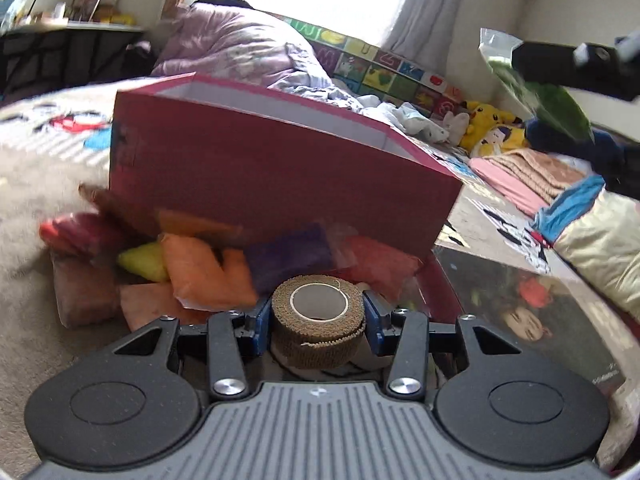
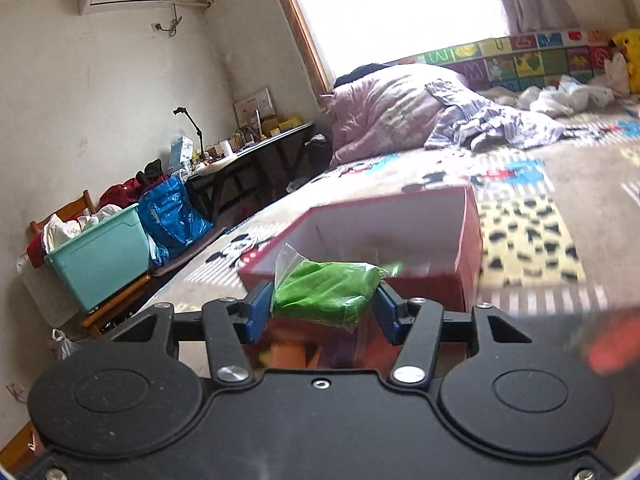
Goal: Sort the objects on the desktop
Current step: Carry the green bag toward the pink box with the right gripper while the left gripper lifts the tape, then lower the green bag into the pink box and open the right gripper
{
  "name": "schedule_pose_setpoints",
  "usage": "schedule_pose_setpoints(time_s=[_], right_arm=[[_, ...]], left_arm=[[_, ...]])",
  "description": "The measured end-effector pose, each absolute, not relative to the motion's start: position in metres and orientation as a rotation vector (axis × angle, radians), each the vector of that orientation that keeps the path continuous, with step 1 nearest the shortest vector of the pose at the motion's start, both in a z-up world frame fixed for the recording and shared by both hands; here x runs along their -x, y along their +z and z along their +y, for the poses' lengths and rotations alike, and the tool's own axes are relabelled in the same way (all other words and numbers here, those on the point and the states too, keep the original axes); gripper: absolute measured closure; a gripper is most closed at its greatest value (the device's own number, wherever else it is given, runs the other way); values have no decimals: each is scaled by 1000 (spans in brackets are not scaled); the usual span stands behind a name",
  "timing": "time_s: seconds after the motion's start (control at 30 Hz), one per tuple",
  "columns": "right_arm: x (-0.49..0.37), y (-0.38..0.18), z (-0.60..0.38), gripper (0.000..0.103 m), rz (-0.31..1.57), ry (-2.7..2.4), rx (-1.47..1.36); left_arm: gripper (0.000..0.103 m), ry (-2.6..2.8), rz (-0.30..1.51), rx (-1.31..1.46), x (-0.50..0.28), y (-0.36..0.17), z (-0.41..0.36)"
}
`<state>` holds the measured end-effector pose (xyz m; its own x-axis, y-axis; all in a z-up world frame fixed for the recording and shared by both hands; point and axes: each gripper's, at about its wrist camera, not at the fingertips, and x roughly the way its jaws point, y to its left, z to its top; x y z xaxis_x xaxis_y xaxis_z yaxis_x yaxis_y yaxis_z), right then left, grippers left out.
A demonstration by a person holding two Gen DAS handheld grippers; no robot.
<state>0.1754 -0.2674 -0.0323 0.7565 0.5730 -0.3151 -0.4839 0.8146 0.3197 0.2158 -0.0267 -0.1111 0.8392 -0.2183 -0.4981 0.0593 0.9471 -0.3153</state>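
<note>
Bedroom, bright window at 12 o'clock, patterned bedspread (image 2: 560, 184) as the work surface, pink quilt (image 2: 396, 116) heaped behind, letter mat (image 2: 520, 58) along the wall. Cluttered desk (image 2: 256, 148) and teal bin (image 2: 100, 256) at 9 o'clock in my right view.

My left gripper (image 1: 318, 318) is clamped on a brown tape roll (image 1: 318, 316), blue pads pressing both sides, hole facing up. Straight ahead at 12 stands the red box (image 1: 280, 176), open top, white inside. At its foot, between box and roll, a pile of coloured bags (image 1: 200, 272): orange, yellow, purple, red; all blurry. A glossy dark sheet (image 1: 520, 304) lies at 3 o'clock.

My right gripper (image 2: 326, 300) is clamped on a green bag (image 2: 326, 292) in clear plastic, pads on both ends, plastic flap sticking up at 11. Red box (image 2: 400, 248) sits just beyond it at 12, lower than the bag. In the left view the same green bag (image 1: 556, 108) hangs at 2 o'clock, above and right of the box, held by my right gripper (image 1: 536, 66).
</note>
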Motion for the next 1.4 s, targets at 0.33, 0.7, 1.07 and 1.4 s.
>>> schedule_pose_setpoints(time_s=[0.33, 0.7, 1.07, 1.4], right_arm=[[-226, -15, -222, 49, 513, 559, -124], [-280, -15, -157, 49, 766, 440, -32], [-317, -37, -137, 48, 915, 343, 37], [-319, -33, -139, 36, 875, 347, 35]], left_arm=[[59, -153, 567, 367, -220, -117, -20], [59, -150, 568, 358, -225, -114, -15], [59, -151, 564, 357, -229, -113, -10], [59, -150, 567, 353, -229, -113, -8]])
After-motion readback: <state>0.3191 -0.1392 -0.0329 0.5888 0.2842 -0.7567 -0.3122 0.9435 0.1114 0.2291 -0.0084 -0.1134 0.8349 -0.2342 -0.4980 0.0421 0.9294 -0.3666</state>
